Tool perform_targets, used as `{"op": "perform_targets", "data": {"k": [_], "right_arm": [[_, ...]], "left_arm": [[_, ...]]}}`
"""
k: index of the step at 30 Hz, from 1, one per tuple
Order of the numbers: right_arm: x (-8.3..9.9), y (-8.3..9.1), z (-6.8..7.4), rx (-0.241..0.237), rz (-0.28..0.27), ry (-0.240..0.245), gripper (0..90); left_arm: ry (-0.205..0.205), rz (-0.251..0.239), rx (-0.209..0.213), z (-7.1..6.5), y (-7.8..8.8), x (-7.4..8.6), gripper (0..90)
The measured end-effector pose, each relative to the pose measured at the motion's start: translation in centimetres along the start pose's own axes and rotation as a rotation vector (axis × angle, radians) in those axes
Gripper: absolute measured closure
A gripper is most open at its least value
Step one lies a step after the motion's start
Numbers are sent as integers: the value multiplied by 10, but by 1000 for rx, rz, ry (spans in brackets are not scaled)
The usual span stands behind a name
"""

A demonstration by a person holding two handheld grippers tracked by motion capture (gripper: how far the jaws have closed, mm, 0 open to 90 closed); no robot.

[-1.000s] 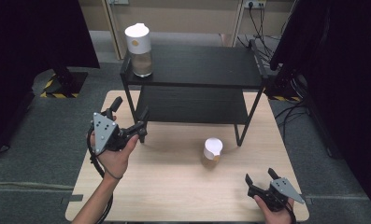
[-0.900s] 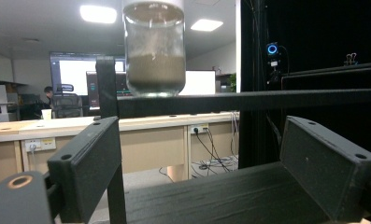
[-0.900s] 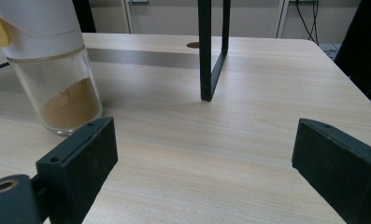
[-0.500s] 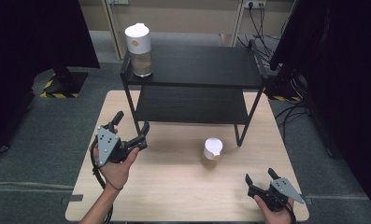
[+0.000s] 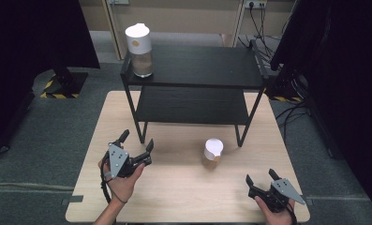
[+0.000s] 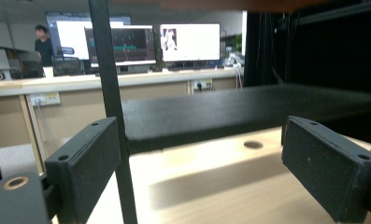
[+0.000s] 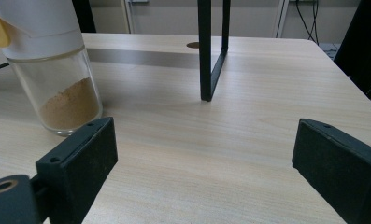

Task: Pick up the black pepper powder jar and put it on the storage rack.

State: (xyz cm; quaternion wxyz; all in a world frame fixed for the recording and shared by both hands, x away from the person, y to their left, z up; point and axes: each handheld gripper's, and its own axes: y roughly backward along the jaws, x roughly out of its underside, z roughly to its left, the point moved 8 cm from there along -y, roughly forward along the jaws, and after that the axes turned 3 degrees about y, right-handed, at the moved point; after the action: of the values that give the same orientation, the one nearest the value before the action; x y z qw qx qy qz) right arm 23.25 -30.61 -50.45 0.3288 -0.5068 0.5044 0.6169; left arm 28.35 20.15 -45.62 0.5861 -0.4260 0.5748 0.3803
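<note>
A glass jar of brown powder with a white lid (image 5: 213,150) stands on the wooden table (image 5: 183,187), in front of the black rack's right front leg. The right gripper view shows it at the left (image 7: 52,70). A second, similar jar (image 5: 139,49) stands on the left end of the rack's top shelf (image 5: 202,65). My left gripper (image 5: 137,139) hovers low over the table by the rack's left front leg (image 6: 113,116); its jaws are open, have just spread a little wider, and hold nothing. My right gripper (image 5: 260,176) rests open and empty near the front right corner.
The two-tier black rack spans the back half of the table, its lower shelf (image 6: 248,109) level with my left gripper's camera. A rack leg (image 7: 211,51) stands ahead of my right gripper (image 7: 206,172). Cables and dark screens lie beyond the table on the right.
My left gripper has sunk toward the table and come nearer the person's side, still open. The right gripper and both jars have kept still.
</note>
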Motion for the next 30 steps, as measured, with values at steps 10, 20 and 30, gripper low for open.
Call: {"op": "perform_targets", "data": {"k": [10,20,30], "right_arm": [[0,0,0,1,-2,1,71],[0,0,0,-2,-4,-4,71],[1,1,0,-1,-10,-1,70]], "left_arm": [[4,94,0,0,2,26,108],[34,174,2,3,-1,51,101],[65,220,14,4,-4,65,99]]}}
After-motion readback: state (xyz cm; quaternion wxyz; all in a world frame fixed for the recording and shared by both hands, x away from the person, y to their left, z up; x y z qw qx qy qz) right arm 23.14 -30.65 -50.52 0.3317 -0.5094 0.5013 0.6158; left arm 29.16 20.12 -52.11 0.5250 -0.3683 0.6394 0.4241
